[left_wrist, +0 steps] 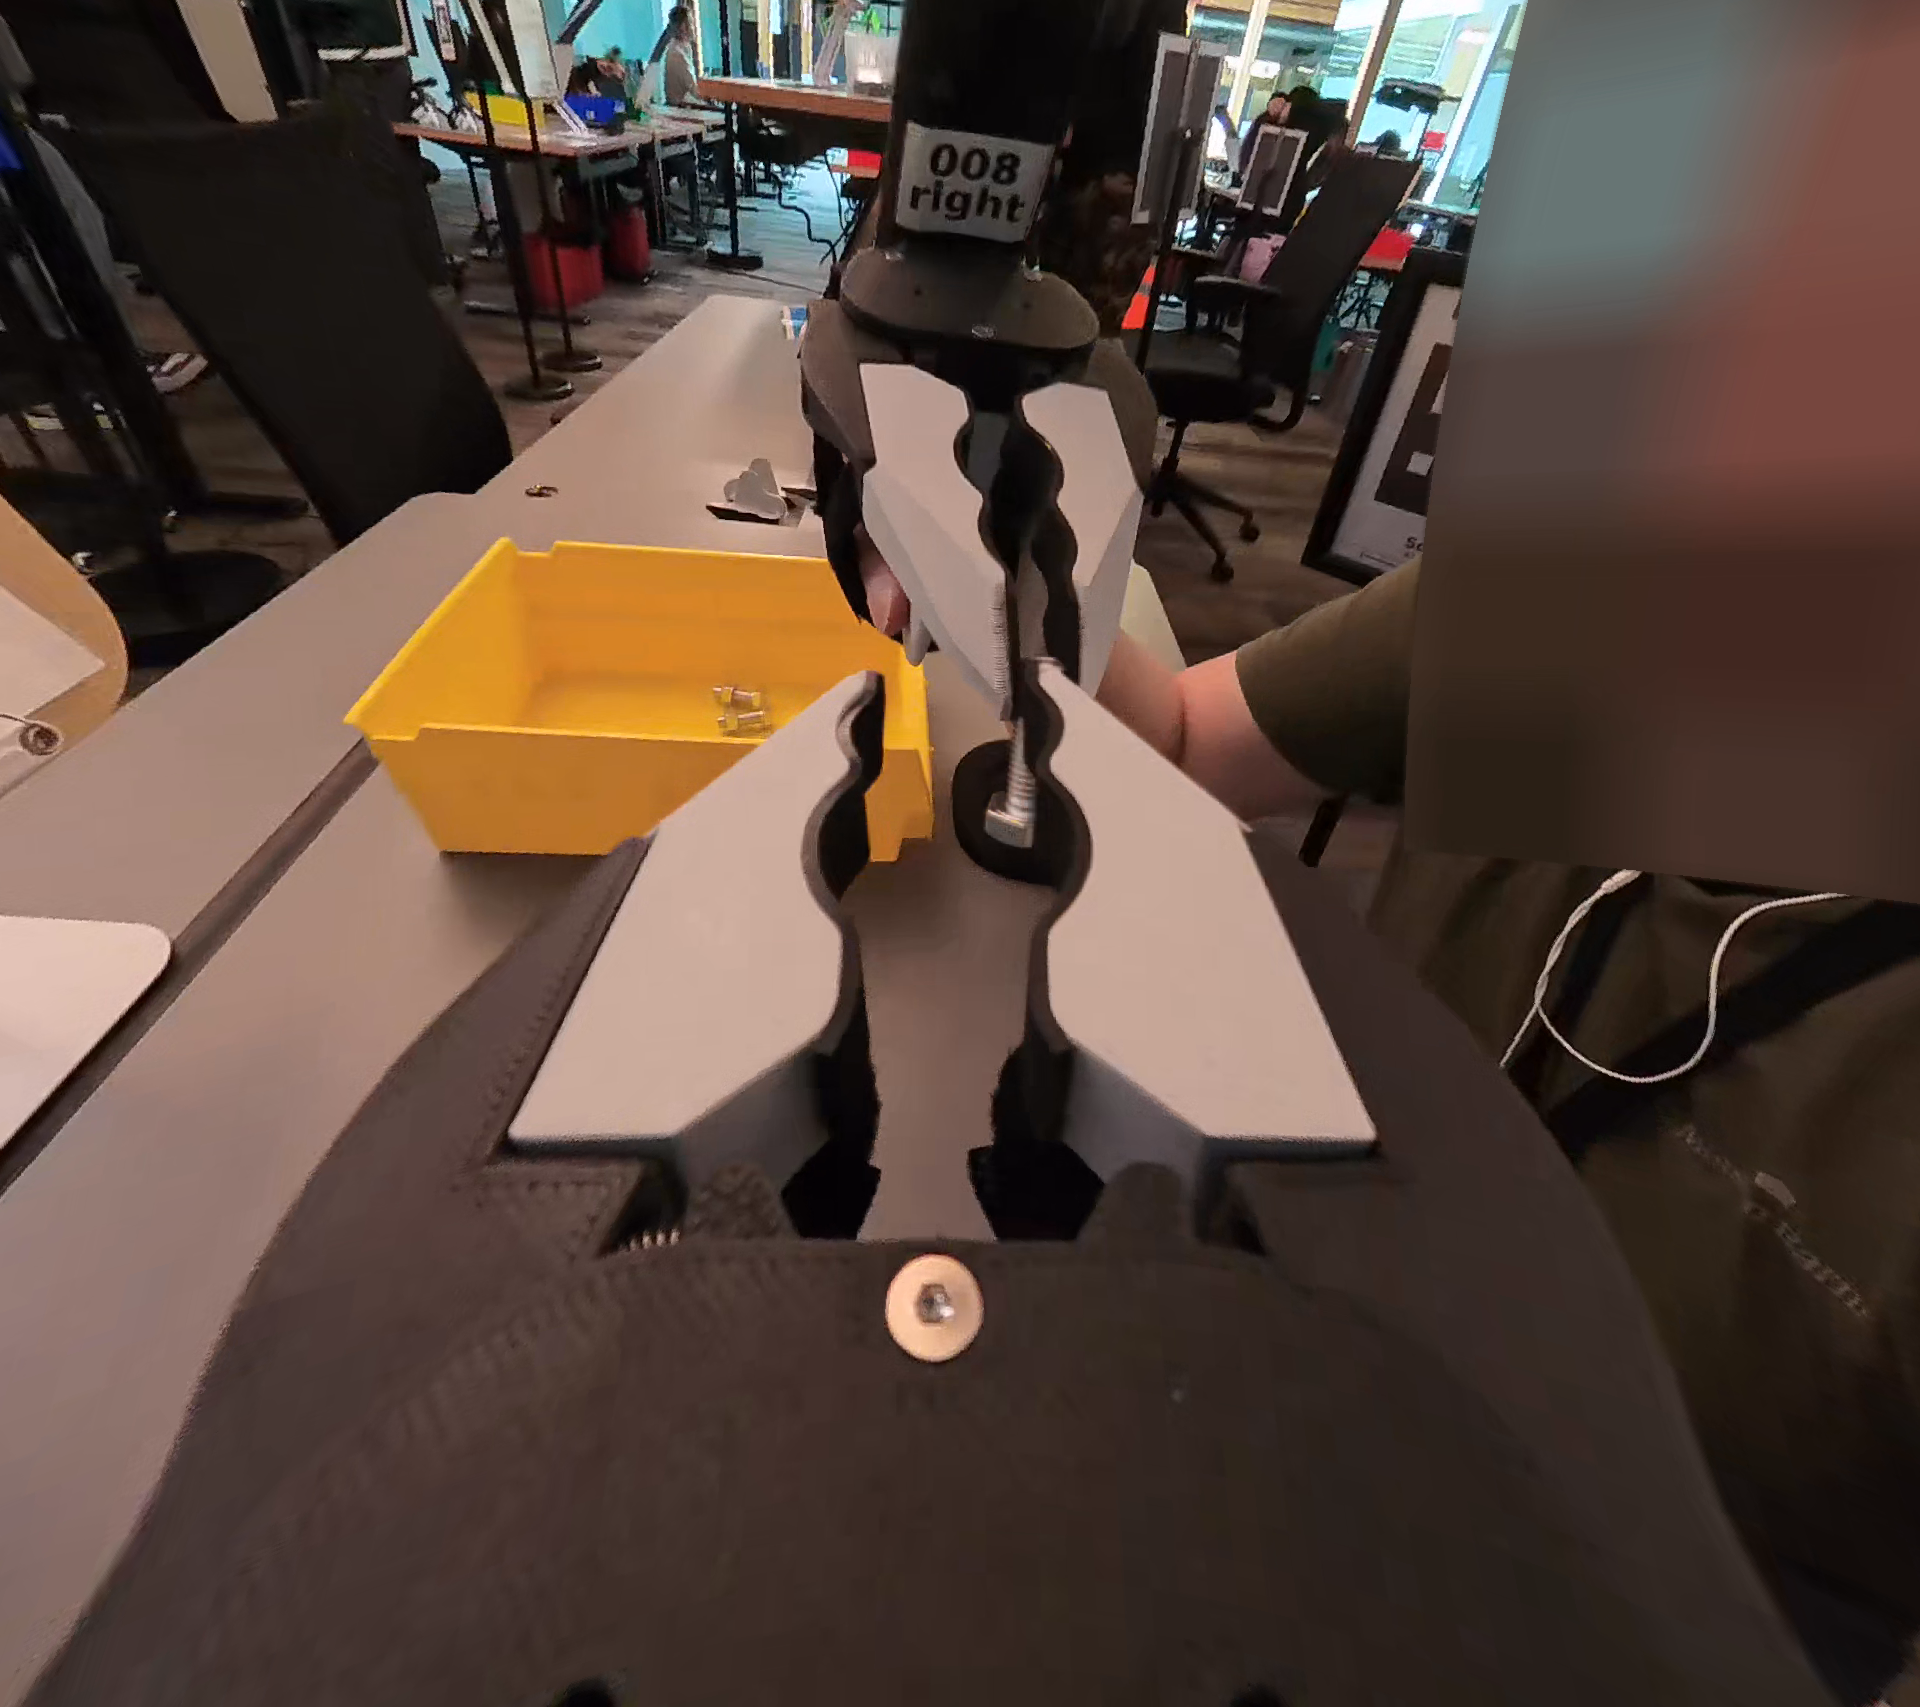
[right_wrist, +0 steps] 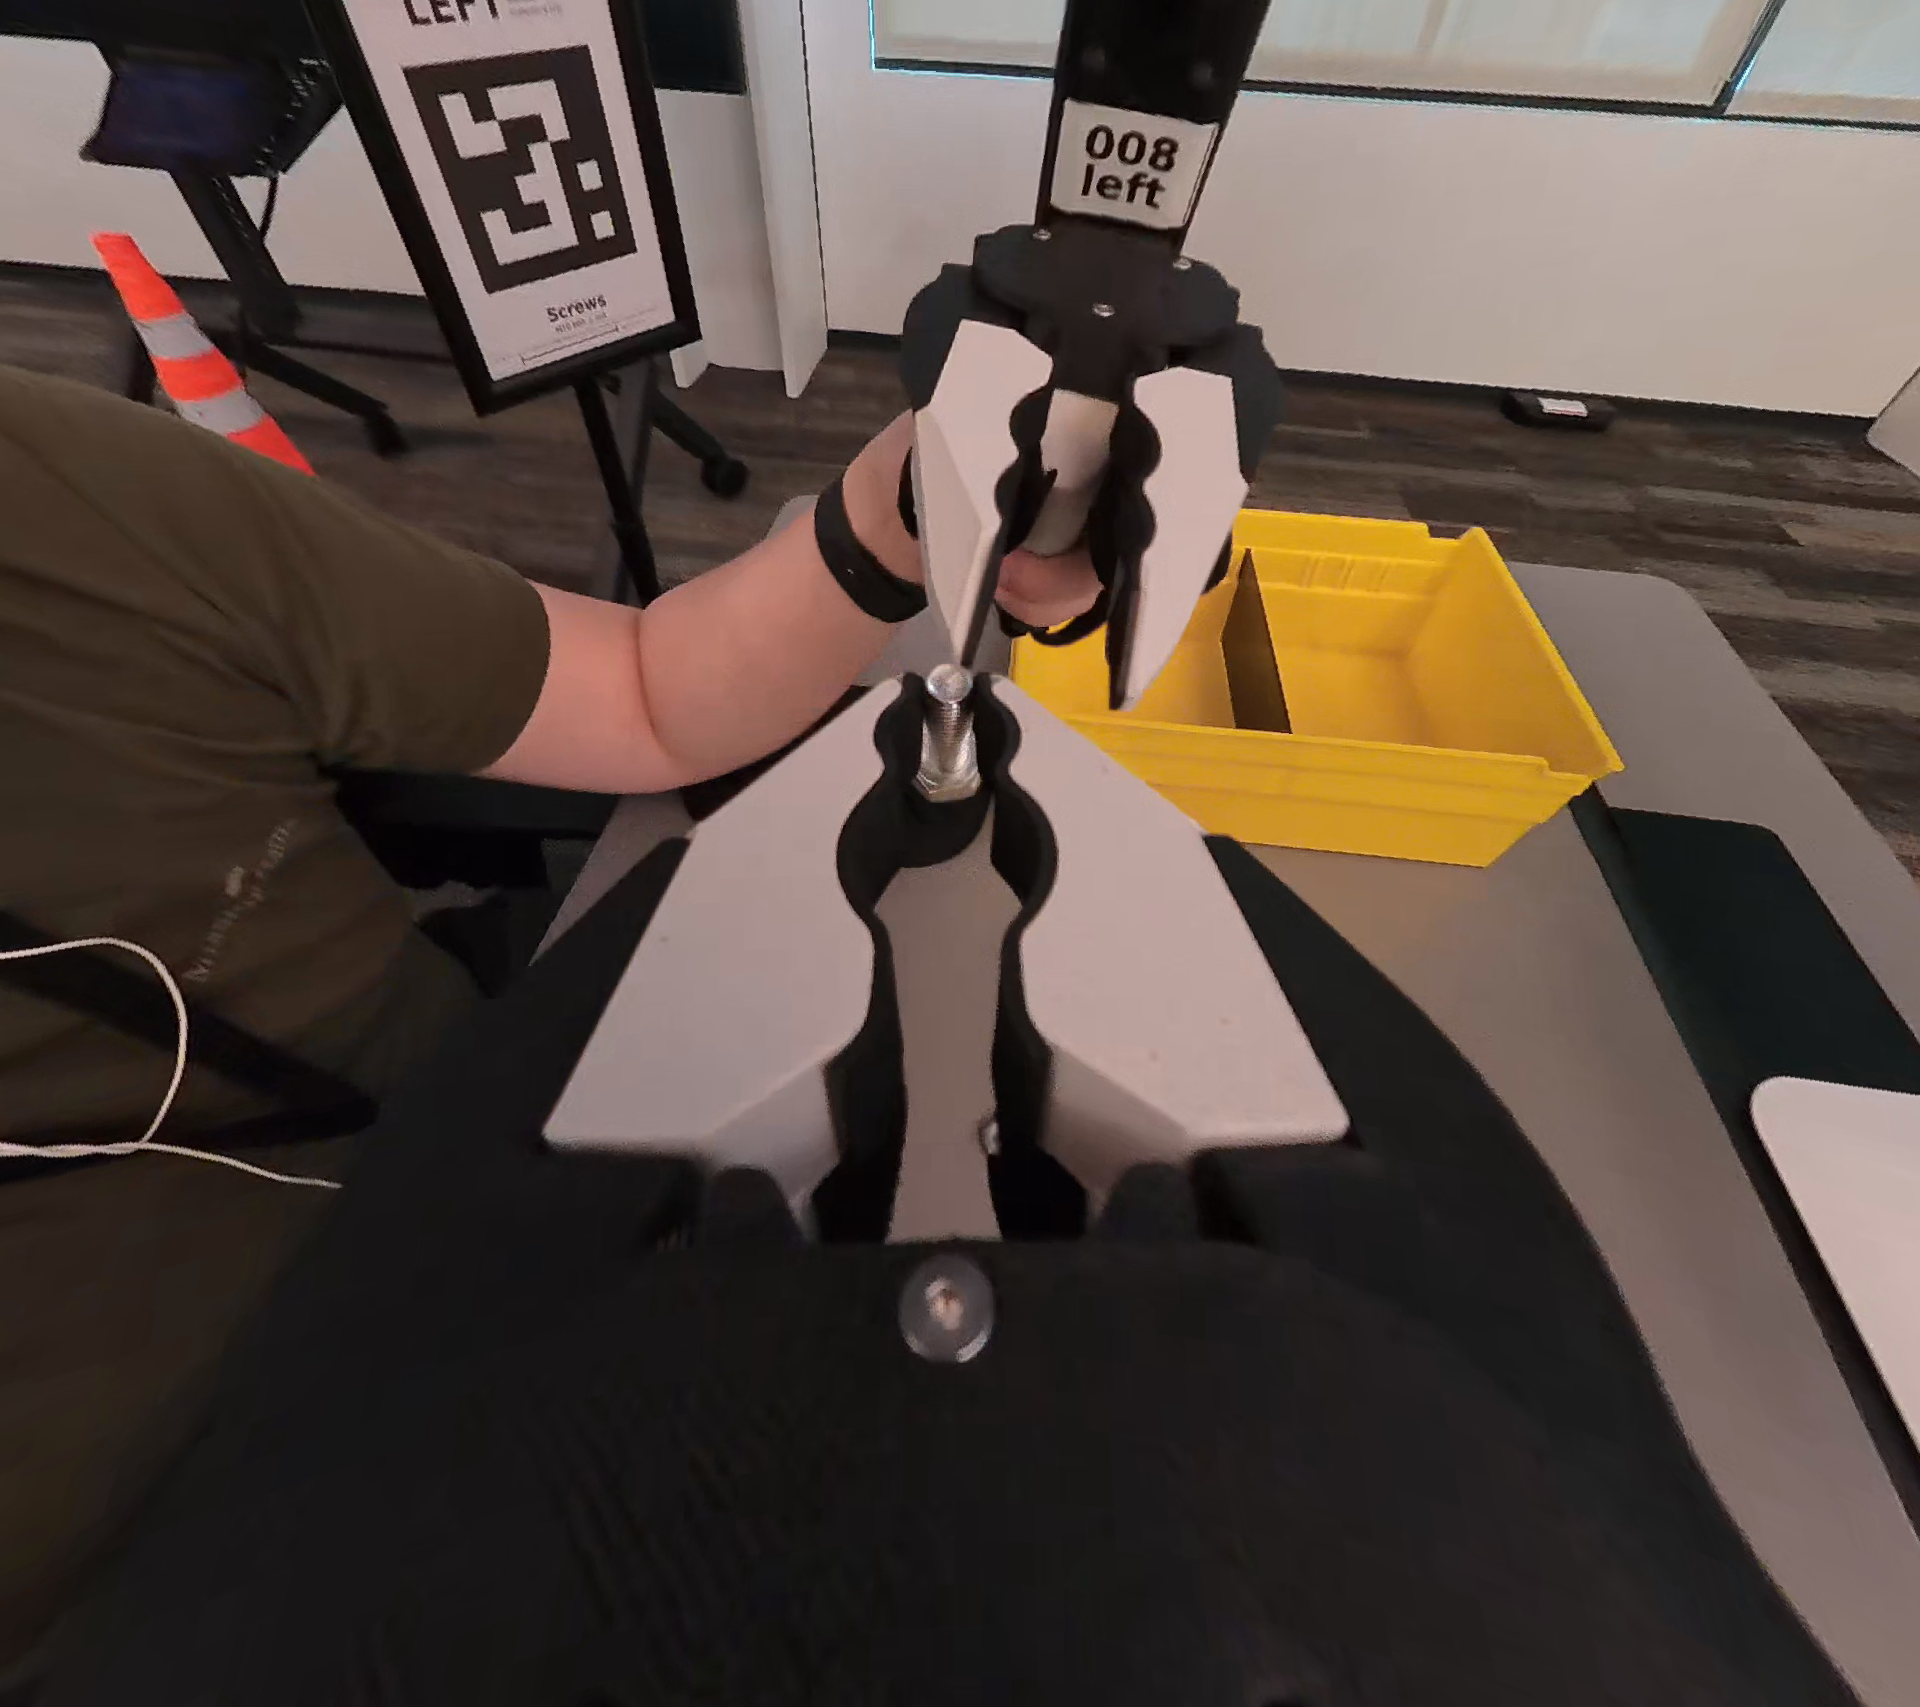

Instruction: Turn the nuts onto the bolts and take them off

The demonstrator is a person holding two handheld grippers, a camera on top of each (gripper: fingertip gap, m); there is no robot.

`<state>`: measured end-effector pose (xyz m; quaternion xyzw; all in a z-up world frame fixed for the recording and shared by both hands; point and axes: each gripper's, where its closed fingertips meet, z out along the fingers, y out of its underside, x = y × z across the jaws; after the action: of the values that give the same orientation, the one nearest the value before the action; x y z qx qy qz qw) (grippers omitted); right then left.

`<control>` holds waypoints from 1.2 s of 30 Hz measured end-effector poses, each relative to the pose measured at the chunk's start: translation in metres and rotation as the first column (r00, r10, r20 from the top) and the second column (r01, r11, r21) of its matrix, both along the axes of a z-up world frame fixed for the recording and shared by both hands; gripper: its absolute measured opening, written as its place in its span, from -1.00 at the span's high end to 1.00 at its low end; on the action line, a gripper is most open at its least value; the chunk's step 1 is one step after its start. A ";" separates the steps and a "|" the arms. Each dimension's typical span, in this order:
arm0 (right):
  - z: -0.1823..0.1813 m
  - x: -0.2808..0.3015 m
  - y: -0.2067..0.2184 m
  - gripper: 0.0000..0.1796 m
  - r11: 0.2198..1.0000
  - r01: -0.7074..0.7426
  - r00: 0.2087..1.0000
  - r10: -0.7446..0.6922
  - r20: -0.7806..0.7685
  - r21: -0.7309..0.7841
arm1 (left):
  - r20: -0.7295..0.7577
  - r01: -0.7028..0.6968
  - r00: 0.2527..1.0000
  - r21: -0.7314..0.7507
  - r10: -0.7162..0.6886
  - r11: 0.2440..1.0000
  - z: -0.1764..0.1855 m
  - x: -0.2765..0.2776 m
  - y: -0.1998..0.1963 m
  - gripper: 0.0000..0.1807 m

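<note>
- The right tongs [right_wrist: 948, 697] are drawn narrow around the threaded shaft of a bolt [right_wrist: 945, 730]. We judge that they grip it, since the pads sit against the thread on both sides.
- The bolt stands upright between those fingertips, over a black round base [left_wrist: 982, 836].
- A hexagonal piece [right_wrist: 943, 784] sits at the bolt's lower end. From these views it may be the bolt's own head or a nut run all the way down; we cannot tell which.
- The left tongs [left_wrist: 956, 691] face the right ones with their fingers apart and nothing between them. One fingertip hangs just beside the top of the bolt.
- The upper thread is bare, with no nut on it, and neither pair of tongs carries a loose nut.
- Beyond the left tongs' left finger, the yellow bin [left_wrist: 540, 774] holds a few small silver pieces [left_wrist: 743, 712], probably more hardware.
- We judge the task to be at a pause between turns: either a nut has yet to be fetched and started on the thread, or the low hexagon has yet to be backed off. Most of the turning appears to remain.
</note>
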<state>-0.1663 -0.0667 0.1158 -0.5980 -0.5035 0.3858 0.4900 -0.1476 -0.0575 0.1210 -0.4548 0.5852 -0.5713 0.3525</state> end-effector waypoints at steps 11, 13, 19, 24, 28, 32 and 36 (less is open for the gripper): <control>0.003 0.004 0.015 0.92 0.998 0.042 0.997 -0.044 -0.057 -0.039 | -0.087 0.026 0.996 0.059 -0.020 0.998 -0.018 0.009 -0.006 0.79; 0.001 0.005 0.018 0.92 0.998 0.060 0.997 -0.061 -0.043 -0.033 | -0.109 0.030 0.994 0.075 -0.021 0.997 -0.024 0.010 -0.006 0.87; -0.005 0.006 0.021 0.92 0.997 0.069 0.998 -0.069 -0.012 -0.039 | -0.169 0.003 0.985 0.107 0.016 0.994 -0.035 0.012 -0.001 0.91; -0.011 0.002 0.023 0.92 0.997 0.070 0.997 -0.070 0.016 -0.021 | -0.216 0.007 0.976 0.101 0.015 0.995 -0.044 0.011 0.000 0.91; -0.004 0.003 0.024 0.92 0.997 0.075 0.997 -0.075 -0.019 0.012 | -0.177 -0.004 0.984 0.137 0.029 0.991 -0.038 0.012 0.002 0.92; 0.012 0.009 0.028 0.70 0.985 0.108 0.990 -0.095 -0.104 0.131 | -0.141 -0.137 0.970 0.349 0.197 0.927 -0.035 0.009 0.018 0.92; -0.014 0.019 0.035 0.64 0.963 0.103 0.991 -0.121 0.060 0.251 | -0.011 -0.396 0.888 0.490 0.460 0.777 -0.010 -0.015 0.055 0.92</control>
<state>-0.1476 -0.0317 0.1018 -0.5738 -0.5310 0.2691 0.5625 -0.1630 -0.0022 0.1111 -0.5117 0.6095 -0.2841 0.5347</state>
